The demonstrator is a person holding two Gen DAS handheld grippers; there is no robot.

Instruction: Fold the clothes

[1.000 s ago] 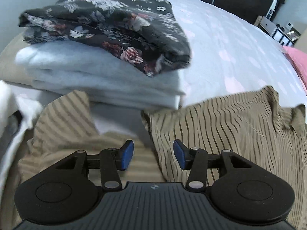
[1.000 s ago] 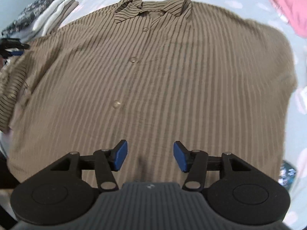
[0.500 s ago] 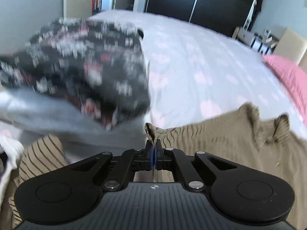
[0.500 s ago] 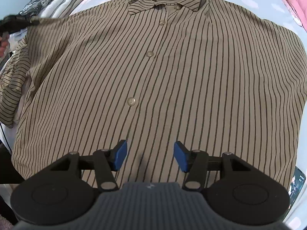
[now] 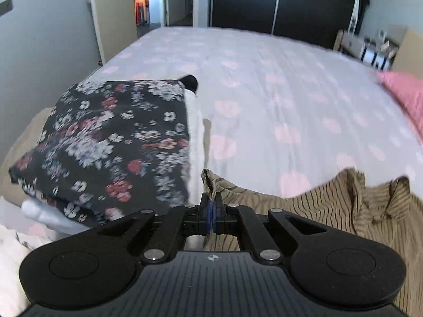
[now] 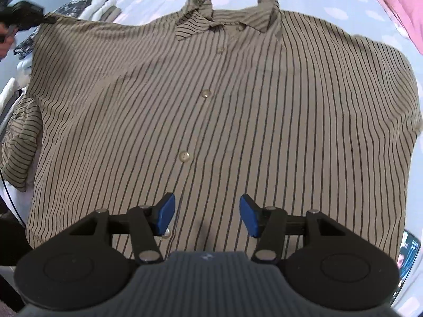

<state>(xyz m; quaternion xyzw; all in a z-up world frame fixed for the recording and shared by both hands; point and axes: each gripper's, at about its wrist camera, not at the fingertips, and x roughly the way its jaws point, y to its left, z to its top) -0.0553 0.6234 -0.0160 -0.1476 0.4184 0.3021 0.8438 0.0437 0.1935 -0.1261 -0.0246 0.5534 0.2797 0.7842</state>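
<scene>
A tan button-front shirt with thin dark stripes [image 6: 238, 111] lay spread face up, collar open, on the pale pink-spotted bed [image 5: 277, 84]. The left gripper [image 5: 211, 212] had its jaws clamped on the shirt's shoulder edge; the right gripper [image 6: 207, 218] hovered above the hem, jaws apart.

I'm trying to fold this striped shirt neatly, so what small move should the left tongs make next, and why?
Probably carry the pinched corner across toward the buttons. The left tongs are shut on the striped shirt at its shoulder edge, lifted, while the right tongs hover open above the hem, so the side panel looks ready to fold inward.
</scene>
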